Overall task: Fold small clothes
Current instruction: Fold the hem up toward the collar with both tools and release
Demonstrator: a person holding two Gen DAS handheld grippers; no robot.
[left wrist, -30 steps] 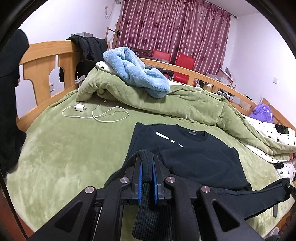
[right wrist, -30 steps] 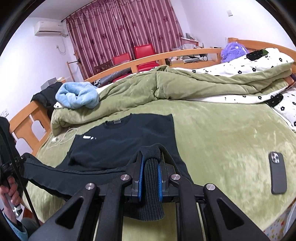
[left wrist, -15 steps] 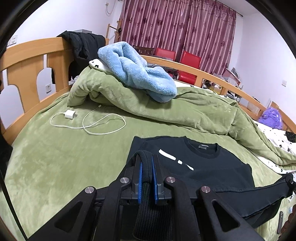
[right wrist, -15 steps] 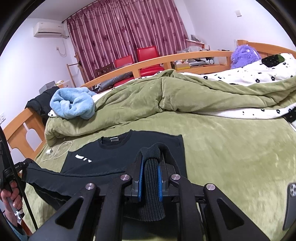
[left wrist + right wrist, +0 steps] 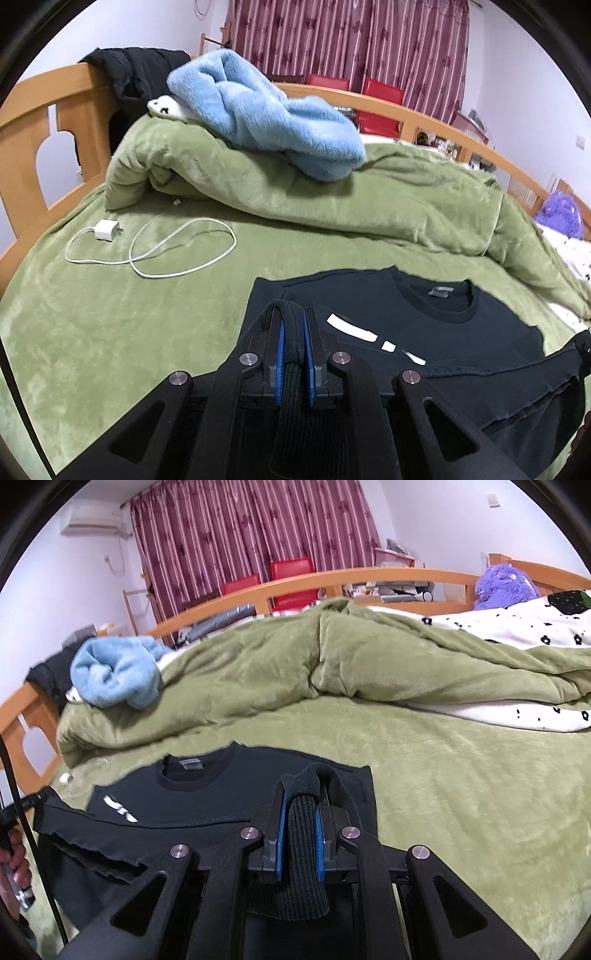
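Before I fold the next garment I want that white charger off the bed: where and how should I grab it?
Grip the charger's square plug block, not the cable. It lies flat on the green blanket left of the black sweatshirt, so come from above and pinch its two flat sides. The thin, loosely looped cable would likely slip.

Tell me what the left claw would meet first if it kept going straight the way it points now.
Likely the black sweater spread flat on the green bedspread. The left claw, shut on the sweater's ribbed hem, points down at its chest, near the white stripe. Depth is unclear.
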